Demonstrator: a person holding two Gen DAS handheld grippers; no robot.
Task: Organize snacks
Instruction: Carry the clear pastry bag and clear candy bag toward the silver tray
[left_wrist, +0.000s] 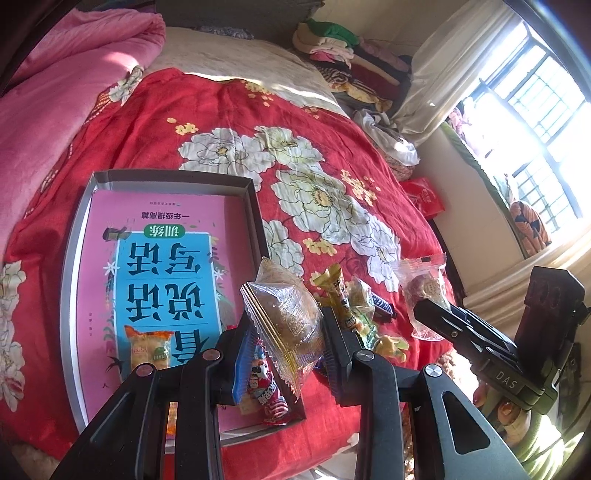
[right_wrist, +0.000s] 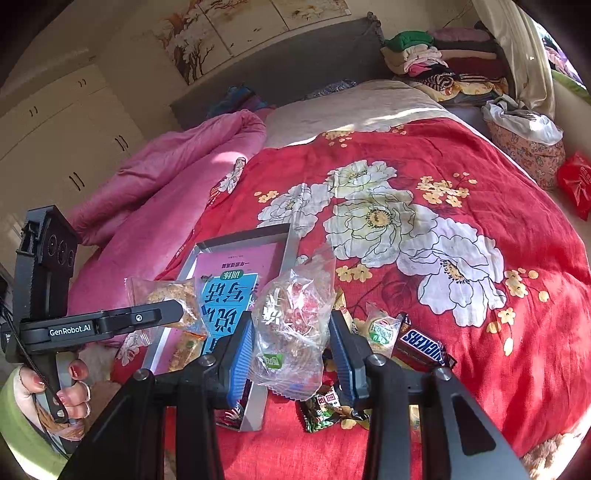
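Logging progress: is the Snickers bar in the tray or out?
Out. The Snickers bar lies on the red bedspread, right of the grey tray.

In my left tongs (left_wrist: 284, 328) a clear-wrapped brown cake (left_wrist: 286, 314) sits pinched at lower centre, over the tray's near right corner. My right tongs (right_wrist: 291, 332) clamp a clear packet of pale pastry (right_wrist: 291, 325), also lower centre. The grey tray (left_wrist: 74, 258), lower left, holds a pink-and-blue book with an orange cracker pack (left_wrist: 149, 347) and a red-and-blue packet (left_wrist: 264, 391) on it. Right of the tray on the red bedspread lie a Snickers bar (right_wrist: 421, 345), a green-labelled sweet (right_wrist: 380, 330) and a yellow wrapper (left_wrist: 338, 291).
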